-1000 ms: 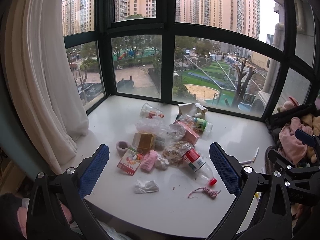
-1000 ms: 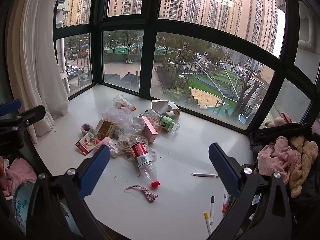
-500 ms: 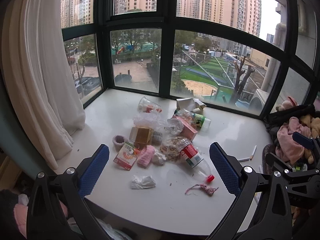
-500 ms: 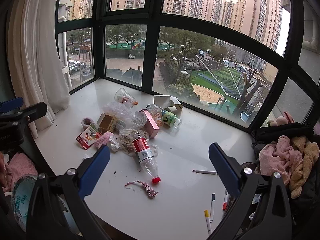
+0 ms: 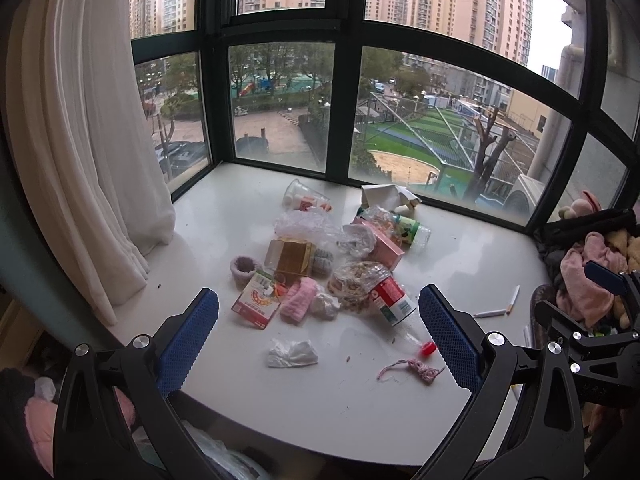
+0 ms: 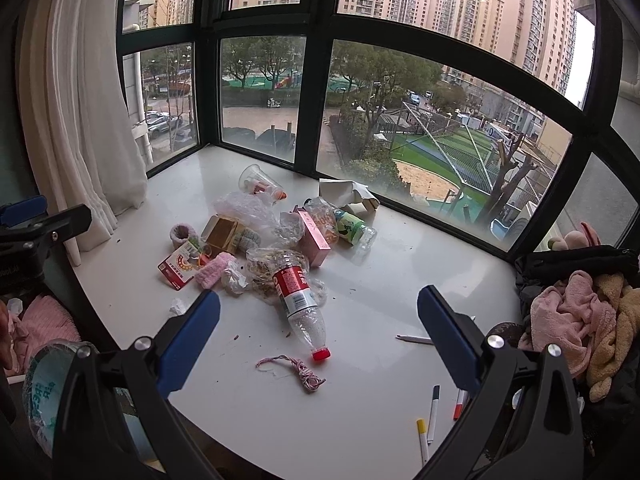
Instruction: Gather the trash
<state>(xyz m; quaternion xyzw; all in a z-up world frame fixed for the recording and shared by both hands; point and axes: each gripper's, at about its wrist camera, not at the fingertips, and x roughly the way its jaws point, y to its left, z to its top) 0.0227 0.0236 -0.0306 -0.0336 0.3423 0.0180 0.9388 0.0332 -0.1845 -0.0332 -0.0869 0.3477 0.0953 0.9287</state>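
Note:
A heap of trash lies on the white window sill [image 5: 224,216]: a clear bottle with a red label [image 5: 394,300] [image 6: 298,300], a pink box [image 5: 380,242] [image 6: 314,236], a brown carton [image 5: 290,258], a red-and-white packet [image 5: 256,300], a clear cup [image 5: 302,196], plastic bags, a crumpled tissue [image 5: 292,354] and pink string [image 5: 418,370] [image 6: 304,372]. My left gripper [image 5: 318,346] is open and empty, above the near edge with the tissue between its fingers. My right gripper [image 6: 318,338] is open and empty, over the bottle's neck.
A white curtain [image 5: 80,140] hangs at the left. Dark-framed windows close the back. Pens lie at the right [image 5: 498,310] [image 6: 434,410]. A pile of pink and tan cloth [image 6: 580,316] sits at the far right. A taped bag [image 6: 48,392] is below the sill at the left.
Both views have moved slightly nearer and lower toward the sill, so the trash heap sits a little higher in the frames. Both grippers stay open; nothing on the sill has moved.

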